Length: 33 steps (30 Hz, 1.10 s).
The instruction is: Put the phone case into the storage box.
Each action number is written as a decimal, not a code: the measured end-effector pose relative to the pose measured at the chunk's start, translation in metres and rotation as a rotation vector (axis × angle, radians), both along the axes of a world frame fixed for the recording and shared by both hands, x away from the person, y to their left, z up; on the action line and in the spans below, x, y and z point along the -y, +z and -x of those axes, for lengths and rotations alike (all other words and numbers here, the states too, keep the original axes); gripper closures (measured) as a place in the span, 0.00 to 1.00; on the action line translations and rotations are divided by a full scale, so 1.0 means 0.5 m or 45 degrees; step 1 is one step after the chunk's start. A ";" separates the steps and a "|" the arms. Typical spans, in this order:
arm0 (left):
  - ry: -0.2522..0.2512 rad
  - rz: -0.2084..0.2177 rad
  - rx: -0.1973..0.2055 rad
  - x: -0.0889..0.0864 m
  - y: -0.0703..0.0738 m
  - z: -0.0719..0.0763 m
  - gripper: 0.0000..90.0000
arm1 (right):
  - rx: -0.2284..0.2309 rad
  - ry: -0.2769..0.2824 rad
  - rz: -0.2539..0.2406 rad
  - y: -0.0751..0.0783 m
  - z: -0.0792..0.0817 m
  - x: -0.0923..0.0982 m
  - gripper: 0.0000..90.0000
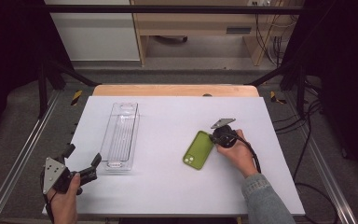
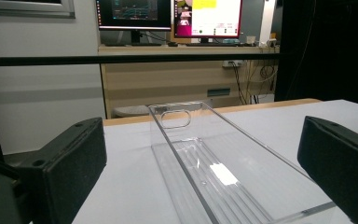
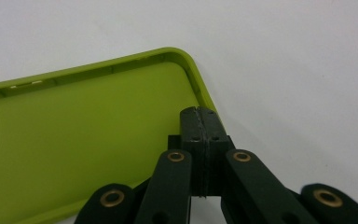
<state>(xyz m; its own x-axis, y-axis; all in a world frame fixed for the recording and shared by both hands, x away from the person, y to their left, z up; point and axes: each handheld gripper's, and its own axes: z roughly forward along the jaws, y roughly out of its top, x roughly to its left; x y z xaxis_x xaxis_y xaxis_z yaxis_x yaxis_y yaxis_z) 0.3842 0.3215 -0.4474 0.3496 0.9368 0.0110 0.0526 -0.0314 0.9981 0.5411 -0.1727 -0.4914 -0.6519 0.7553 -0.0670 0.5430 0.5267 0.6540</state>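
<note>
We see a lime-green phone case [image 1: 198,150], soft-looking with rounded corners and its hollow side up, lying flat on the white bench [image 1: 168,186] right of centre. The right tool [image 3: 199,122] has its jaws pressed together at the case's long edge; whether the rim sits between them we cannot tell. Well to the left lies a clear ribbed plastic tray [image 1: 120,135], long and narrow. The left tool [image 1: 81,158], jaws apart, rests near its end.

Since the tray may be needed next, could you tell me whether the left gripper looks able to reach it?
Probably yes: the left gripper sits open just short of the clear tray's near end, with only bare tabletop between.
</note>
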 end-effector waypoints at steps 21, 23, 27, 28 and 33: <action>0.010 -0.003 -0.006 -0.004 -0.001 0.000 0.01 | -0.071 -0.032 0.057 0.012 0.038 0.014 1.00; 0.010 -0.004 -0.006 -0.004 -0.001 0.000 0.01 | -0.082 -0.037 0.056 0.013 0.042 0.017 1.00; 0.011 -0.005 -0.005 -0.004 0.000 0.000 0.01 | -0.091 -0.041 0.056 0.014 0.051 0.023 1.00; 0.012 -0.005 -0.006 -0.005 0.000 0.000 0.01 | -0.098 -0.045 0.050 0.015 0.055 0.024 1.00; 0.014 -0.004 -0.007 -0.005 -0.001 0.001 0.01 | -0.110 -0.056 0.020 0.014 0.072 0.031 1.00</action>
